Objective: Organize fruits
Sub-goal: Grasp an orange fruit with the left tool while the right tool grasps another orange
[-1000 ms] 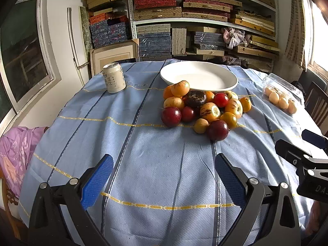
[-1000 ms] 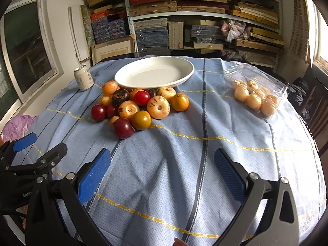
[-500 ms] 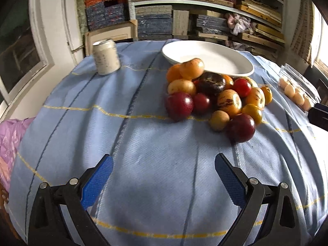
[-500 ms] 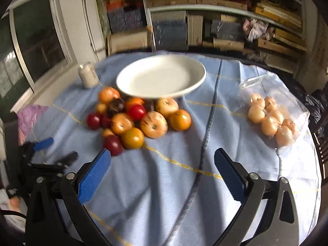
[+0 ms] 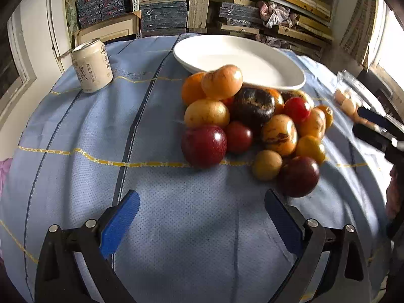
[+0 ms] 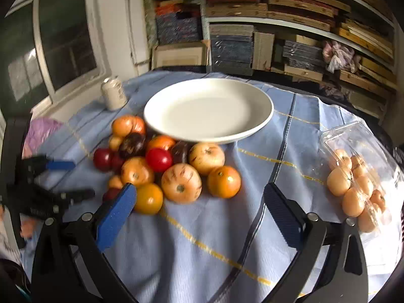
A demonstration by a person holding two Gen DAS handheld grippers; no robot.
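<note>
Cloth (image 5: pixel 151 116) in blue covers the round bench, shelves (image 6: pixel 290 25) behind; fruit pile (image 5: pixel 252 126) touches the white plate (image 6: pixel 209 111); bare cloth fronts both wide, empty jaws

Only legible text: on the can (image 5: pixel 92 68), standing left of the plate (image 5: pixel 290 75). Cream side, dark vertical Chinese characters in columns. Large column reads roughly "果饮"; a smaller column beside it, too fine to read surely. Another large column at the can's right edge, cut off by the curve, not readable. Small round emblem near the top rim on the side away from the plate, details unclear. Right wrist view: the can (image 6: pixel 114 96) blurred, no print legible. White lettering on the left gripper (image 6: pixel 50 176) body, left of the plate, smeared, unreadable.
</note>
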